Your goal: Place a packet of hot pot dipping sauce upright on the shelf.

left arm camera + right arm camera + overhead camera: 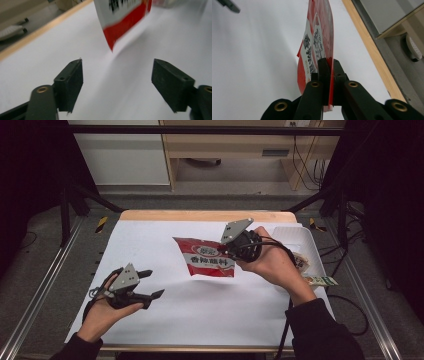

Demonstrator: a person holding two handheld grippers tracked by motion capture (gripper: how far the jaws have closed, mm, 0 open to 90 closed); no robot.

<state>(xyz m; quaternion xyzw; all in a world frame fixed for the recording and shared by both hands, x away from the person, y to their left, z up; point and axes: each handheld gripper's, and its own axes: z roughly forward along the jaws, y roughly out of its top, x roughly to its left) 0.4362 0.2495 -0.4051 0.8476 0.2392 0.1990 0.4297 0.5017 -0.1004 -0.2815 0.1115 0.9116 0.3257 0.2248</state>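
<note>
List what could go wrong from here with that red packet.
1. The right tongs pinch the red packet only at one edge, so it may slip or tear as it hangs above the white table.
2. The left tongs are open and apart from it, so nothing supports its free end.

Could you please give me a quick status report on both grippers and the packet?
Right gripper shut on red sauce packet, lifted off table. Left gripper open, empty. Nothing in the way.

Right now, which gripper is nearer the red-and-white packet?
Right. The right gripper has its fingers clamped on the red-and-white packet, holding it above the table; the left gripper is open, apart, lower left.
</note>
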